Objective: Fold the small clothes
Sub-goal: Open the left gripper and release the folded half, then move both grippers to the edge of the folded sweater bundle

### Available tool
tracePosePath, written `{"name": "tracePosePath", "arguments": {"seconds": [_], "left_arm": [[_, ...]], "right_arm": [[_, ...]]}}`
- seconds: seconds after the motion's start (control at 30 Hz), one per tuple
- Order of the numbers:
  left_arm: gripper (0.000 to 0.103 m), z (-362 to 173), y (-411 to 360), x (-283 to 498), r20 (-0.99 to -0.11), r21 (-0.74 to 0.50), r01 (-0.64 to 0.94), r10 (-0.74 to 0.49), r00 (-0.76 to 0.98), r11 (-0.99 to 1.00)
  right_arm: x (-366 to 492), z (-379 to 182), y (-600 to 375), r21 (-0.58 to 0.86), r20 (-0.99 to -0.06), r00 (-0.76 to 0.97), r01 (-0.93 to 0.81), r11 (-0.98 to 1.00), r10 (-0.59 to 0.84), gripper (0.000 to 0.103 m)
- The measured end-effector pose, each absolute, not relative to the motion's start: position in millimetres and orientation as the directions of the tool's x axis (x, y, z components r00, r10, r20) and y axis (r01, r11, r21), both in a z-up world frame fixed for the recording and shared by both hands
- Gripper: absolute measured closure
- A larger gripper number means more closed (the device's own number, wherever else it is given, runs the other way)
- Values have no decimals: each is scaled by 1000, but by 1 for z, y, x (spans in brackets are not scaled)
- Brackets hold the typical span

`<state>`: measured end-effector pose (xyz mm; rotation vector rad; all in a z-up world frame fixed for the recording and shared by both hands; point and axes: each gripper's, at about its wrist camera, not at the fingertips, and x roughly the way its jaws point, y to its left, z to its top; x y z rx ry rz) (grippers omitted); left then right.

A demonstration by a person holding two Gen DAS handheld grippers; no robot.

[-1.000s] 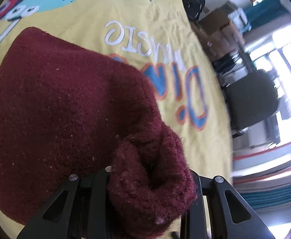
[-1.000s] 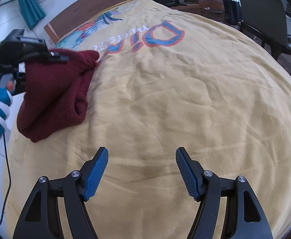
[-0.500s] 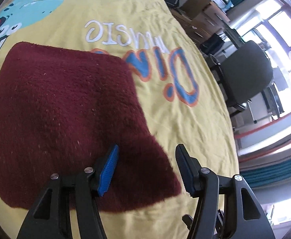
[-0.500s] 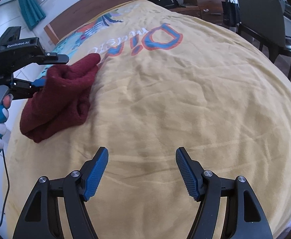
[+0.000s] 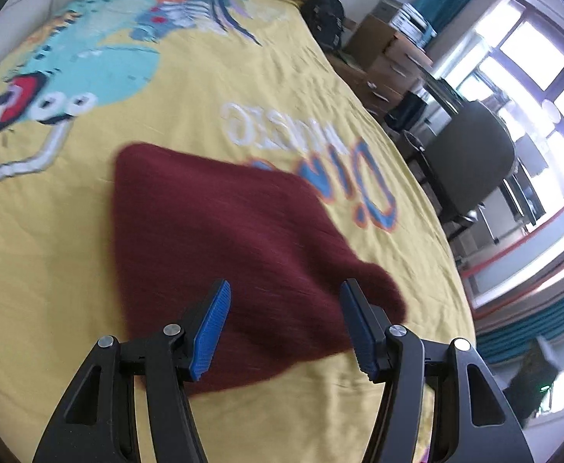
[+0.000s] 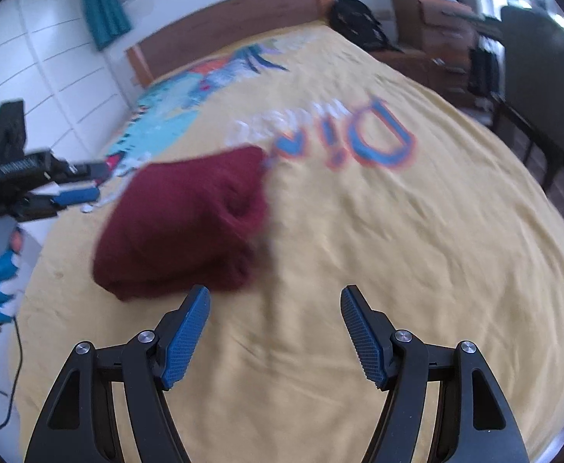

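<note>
The left gripper (image 5: 284,324) is seen released, its jaws having just been opening and nothing pressed between them, with the folded garment (image 5: 235,254) laid on the bedspread (image 5: 50,270) beyond and below the pads. The right gripper (image 6: 274,332) is also held agape and empty, the garment (image 6: 189,220) lying ahead and left of its jaws, well apart from them. The fold is judged done, with at most tidying left, though its layers are hidden underneath, both views are smeared by motion, and any further clothes cannot be made out.
</note>
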<state>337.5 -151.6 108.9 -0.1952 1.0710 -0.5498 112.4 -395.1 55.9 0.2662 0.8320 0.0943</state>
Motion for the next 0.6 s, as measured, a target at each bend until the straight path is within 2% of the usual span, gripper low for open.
{"name": "tracePosePath", "arguments": {"seconds": [0.27, 0.5, 0.6], "left_arm": [[50, 98, -124, 354, -783, -378, 368, -506, 363, 850], [50, 62, -140, 354, -790, -365, 479, -538, 294, 798], [50, 40, -152, 355, -817, -323, 517, -509, 271, 793]], "right_arm": [[184, 93, -329, 279, -666, 684, -141, 950, 297, 31], [242, 55, -314, 312, -696, 642, -133, 941, 321, 31], [256, 27, -323, 318, -723, 617, -103, 942, 312, 31]]}}
